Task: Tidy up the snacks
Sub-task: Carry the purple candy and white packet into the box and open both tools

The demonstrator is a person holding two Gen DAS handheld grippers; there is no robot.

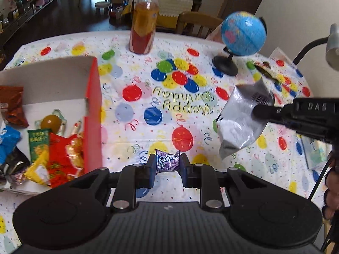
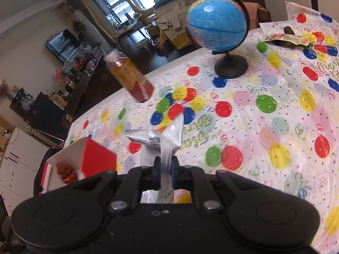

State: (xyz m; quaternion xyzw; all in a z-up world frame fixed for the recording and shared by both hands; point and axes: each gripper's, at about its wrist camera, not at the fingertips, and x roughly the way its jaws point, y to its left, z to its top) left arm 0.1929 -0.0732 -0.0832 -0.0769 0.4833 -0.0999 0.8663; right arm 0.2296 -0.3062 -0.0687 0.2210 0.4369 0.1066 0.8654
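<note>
Left gripper (image 1: 167, 167): nearest to the left wrist camera; its jaws are closed on a small purple candy (image 1: 167, 162), pinched across the middle of the wrapper and held above the desk (image 1: 148, 127).
Right gripper (image 2: 165, 169): nearest to the right wrist camera; its jaws are closed on the flat seam of a silver snack bag (image 2: 161, 141), also lifted off the desk.
Purple candy, handling: I judge it very light and small, with a slick crinkly wrapper and a firmer core. A grip on the body, as now, looks safer than on the twisted ends, which could slip out.
Silver snack bag, handling: it seems light, soft and puffy, with smooth foil that may slide. The sealed edge is thin and stiff enough to pinch, and holding there avoids crushing what is inside.
Red box (image 1: 92, 114): it stands on the desk to the left, open at the top, with several snack packets already inside. Probably both items go there.
Left view only: the inside of the box with its packets, the broad side of the silver bag hanging from the right gripper, and part of a lamp (image 1: 332, 46) at the right edge.
Right view only: the seam held between the jaws, and more packets (image 2: 284, 39) lying far back on the desk beyond the globe (image 2: 218, 23).
Both views: an orange drink bottle (image 1: 145, 25) stands near the far edge.
</note>
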